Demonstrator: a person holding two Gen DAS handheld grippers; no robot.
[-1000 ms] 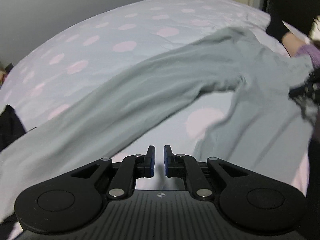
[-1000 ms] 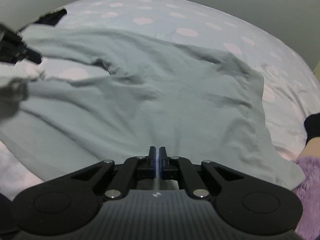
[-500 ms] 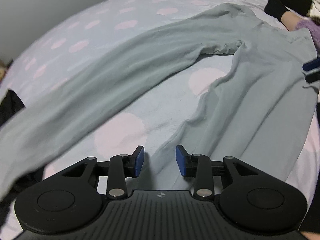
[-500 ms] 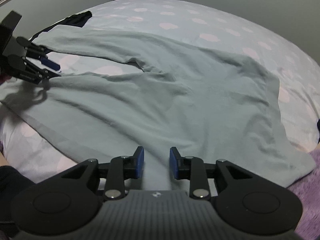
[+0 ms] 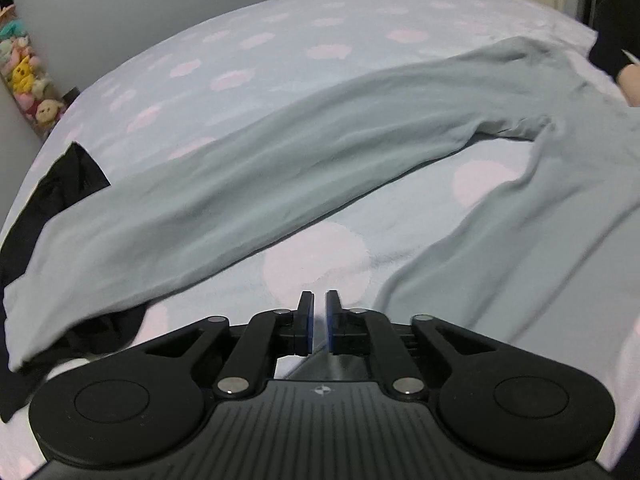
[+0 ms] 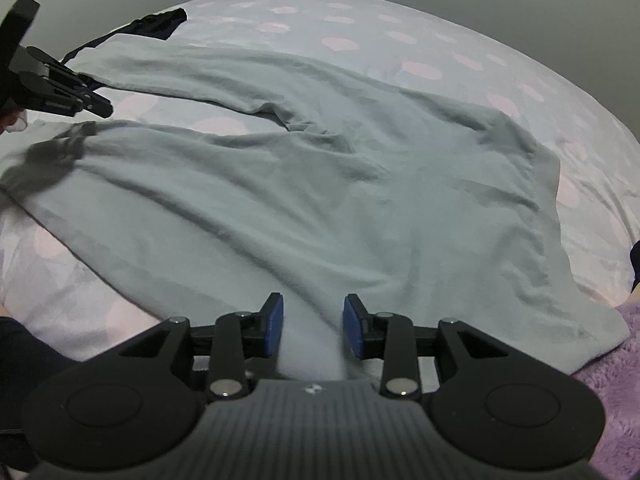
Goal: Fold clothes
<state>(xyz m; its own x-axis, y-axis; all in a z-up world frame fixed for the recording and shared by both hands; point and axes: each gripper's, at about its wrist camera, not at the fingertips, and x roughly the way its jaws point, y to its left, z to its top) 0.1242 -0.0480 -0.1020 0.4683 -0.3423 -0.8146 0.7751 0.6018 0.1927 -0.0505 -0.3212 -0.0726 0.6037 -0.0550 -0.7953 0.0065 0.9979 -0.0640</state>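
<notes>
A pale grey-green long-sleeved top (image 6: 320,200) lies spread on the bed, one long sleeve (image 5: 248,184) stretched out to the left. My left gripper (image 5: 319,322) is nearly shut and empty, above the bedsheet between sleeve and body; it also shows in the right wrist view (image 6: 60,88). My right gripper (image 6: 312,328) is open, its blue pads either side of a fold of the top's near edge.
The bed (image 5: 280,40) has a pale sheet with pink spots. A black garment (image 5: 60,184) lies under the sleeve's end at the left. Soft toys (image 5: 28,80) stand by the wall. A purple fluffy sleeve (image 6: 608,364) is at the right.
My left gripper has closed from open to nearly shut and shifted left toward the sleeve. My right gripper has opened wider over the top's edge.
</notes>
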